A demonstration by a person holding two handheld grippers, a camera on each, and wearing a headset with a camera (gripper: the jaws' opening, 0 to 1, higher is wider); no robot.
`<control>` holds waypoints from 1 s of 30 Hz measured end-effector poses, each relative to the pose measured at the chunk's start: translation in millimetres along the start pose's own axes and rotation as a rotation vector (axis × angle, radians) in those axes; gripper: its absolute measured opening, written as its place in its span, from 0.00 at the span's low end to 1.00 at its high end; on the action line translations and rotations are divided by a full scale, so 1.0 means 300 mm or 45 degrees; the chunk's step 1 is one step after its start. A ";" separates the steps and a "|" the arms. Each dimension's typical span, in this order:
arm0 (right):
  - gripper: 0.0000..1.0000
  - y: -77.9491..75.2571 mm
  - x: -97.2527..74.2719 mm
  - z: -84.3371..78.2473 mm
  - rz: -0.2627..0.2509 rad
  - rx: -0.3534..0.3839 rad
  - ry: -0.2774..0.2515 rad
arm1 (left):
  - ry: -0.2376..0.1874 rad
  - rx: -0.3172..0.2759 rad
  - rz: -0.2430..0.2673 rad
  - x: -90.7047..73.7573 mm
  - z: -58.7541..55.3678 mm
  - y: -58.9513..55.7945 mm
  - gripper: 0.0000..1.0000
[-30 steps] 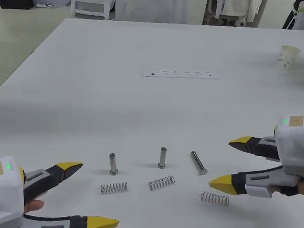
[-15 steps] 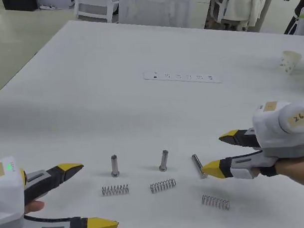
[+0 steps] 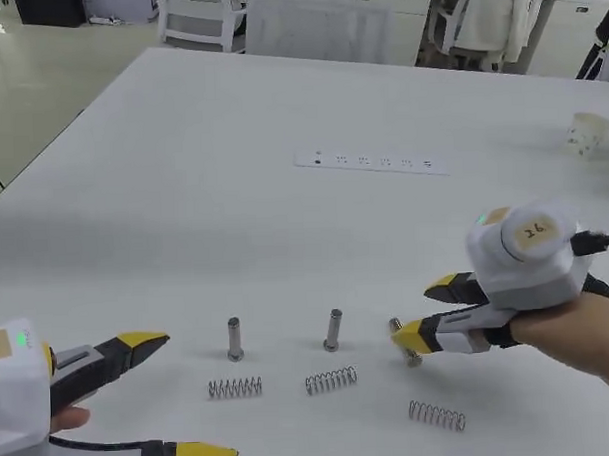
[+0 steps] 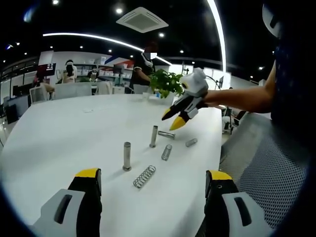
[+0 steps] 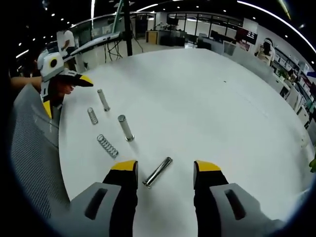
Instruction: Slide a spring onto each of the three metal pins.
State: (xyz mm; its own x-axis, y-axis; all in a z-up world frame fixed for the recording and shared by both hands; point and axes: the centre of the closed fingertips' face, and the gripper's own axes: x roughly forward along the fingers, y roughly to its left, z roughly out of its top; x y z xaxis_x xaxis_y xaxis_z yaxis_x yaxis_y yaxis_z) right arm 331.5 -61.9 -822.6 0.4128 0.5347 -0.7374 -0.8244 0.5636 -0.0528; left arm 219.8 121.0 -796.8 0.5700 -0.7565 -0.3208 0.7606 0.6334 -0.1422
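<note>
The right gripper (image 3: 419, 309), jaws wide and empty, straddles the fallen pin (image 5: 158, 171), a spring (image 3: 436, 416) lying near that pin; an off-centre pinch could roll it away, and the left gripper (image 3: 185, 397) likewise gapes empty.

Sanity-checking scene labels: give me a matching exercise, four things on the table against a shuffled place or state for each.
Things:
1. left pin
2. right pin
3. power strip
4. paper cup

Places or states:
A. lying on its side between the right gripper's open jaws
B. far right of the table
C. standing upright
D. flat, middle of the table

Pairs: 1-C, 2-A, 3-D, 4-B
</note>
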 end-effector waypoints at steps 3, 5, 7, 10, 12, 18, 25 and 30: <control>0.40 0.002 0.015 -0.003 -0.004 0.022 0.015 | 0.001 0.001 -0.002 0.002 0.000 -0.003 0.84; 0.37 0.002 0.027 -0.012 -0.014 0.033 0.044 | 0.000 0.000 -0.003 0.003 0.000 -0.003 0.84; 0.35 0.001 0.036 -0.015 -0.019 0.045 0.052 | -0.002 -0.001 -0.004 0.003 0.000 -0.002 0.83; 0.31 0.001 0.047 -0.018 -0.015 0.066 0.063 | -0.001 -0.001 -0.003 0.003 -0.001 -0.001 0.83; 0.31 0.001 0.053 -0.021 -0.021 0.081 0.075 | -0.001 -0.001 -0.002 0.003 -0.002 0.000 0.83; 0.23 -0.008 0.066 -0.019 -0.050 0.125 0.095 | -0.001 -0.003 -0.002 0.005 -0.006 -0.002 0.83; 0.18 -0.004 0.083 -0.027 -0.068 0.178 0.132 | 0.000 -0.001 -0.006 0.006 -0.009 -0.006 0.82; 0.17 -0.004 0.090 -0.035 -0.082 0.194 0.152 | 0.000 -0.001 -0.006 0.006 -0.010 -0.006 0.82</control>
State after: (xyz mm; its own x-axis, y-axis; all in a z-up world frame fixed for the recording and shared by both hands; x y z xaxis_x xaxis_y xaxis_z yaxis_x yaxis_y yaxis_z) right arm 339.6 -54.8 -849.6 0.4066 0.4208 -0.8110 -0.7255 0.6881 -0.0067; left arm 218.7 118.9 -799.8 0.5661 -0.7596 -0.3204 0.7632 0.6298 -0.1444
